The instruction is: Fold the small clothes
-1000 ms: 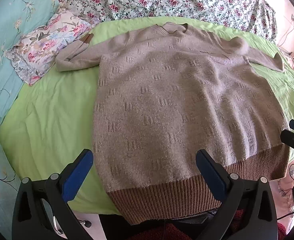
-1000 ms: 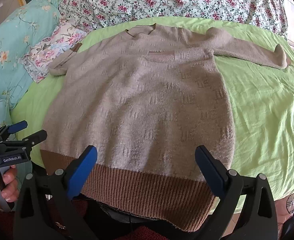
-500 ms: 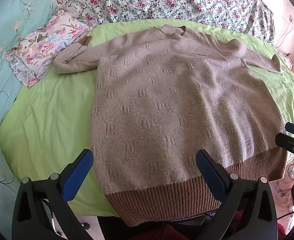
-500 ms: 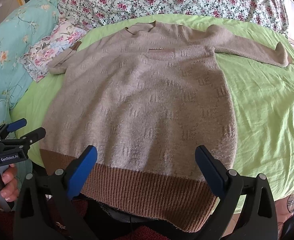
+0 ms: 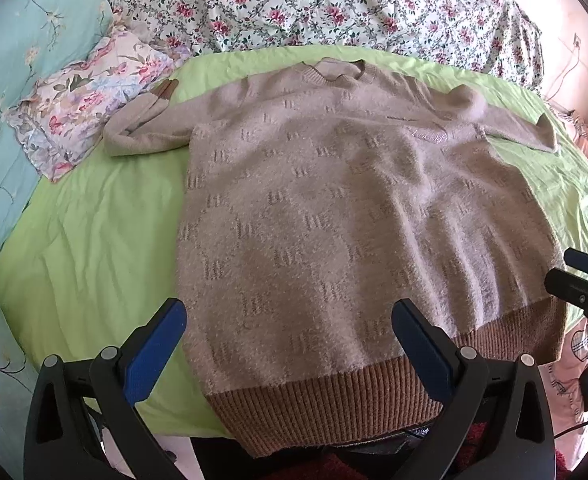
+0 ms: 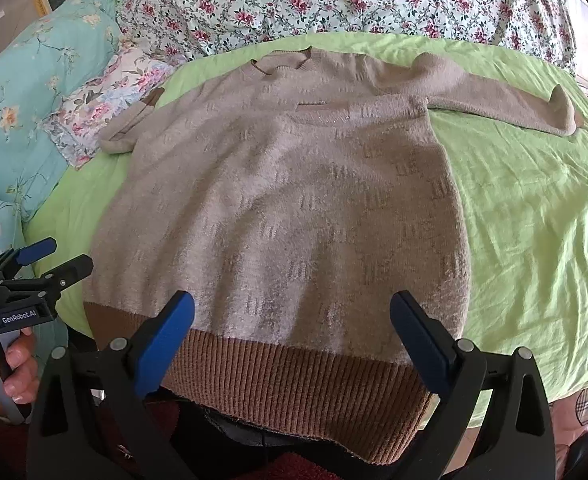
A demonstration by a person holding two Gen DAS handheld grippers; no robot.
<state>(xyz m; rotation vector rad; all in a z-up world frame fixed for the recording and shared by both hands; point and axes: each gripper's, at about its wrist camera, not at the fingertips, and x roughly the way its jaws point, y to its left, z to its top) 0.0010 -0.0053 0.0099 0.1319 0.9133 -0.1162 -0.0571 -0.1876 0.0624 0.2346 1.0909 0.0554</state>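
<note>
A beige knit sweater [image 5: 334, 220] [image 6: 294, 200] with a brown ribbed hem lies flat, front up, on a green sheet [image 5: 93, 240] [image 6: 534, 220]. Its neck points away and both sleeves spread sideways. The hem hangs over the near bed edge. My left gripper [image 5: 289, 344] hovers open above the hem's left part, nothing between its blue pads. My right gripper [image 6: 291, 336] hovers open above the hem's right part, also empty. Each gripper shows at the edge of the other's view: the right gripper [image 5: 578, 276], and the left gripper [image 6: 41, 264] held by a hand [image 6: 9, 372].
A floral pillow [image 5: 81, 112] lies under the left sleeve's cuff. A turquoise flowered quilt [image 5: 21, 40] runs along the left. A white flowered cover [image 5: 334, 4] lies behind the sweater. Bare green sheet spreads left and right of the sweater.
Both grippers drew back slightly toward the near edge, so the sweater sits a little farther off in both views. Jaws stayed open; the sweater did not move.
</note>
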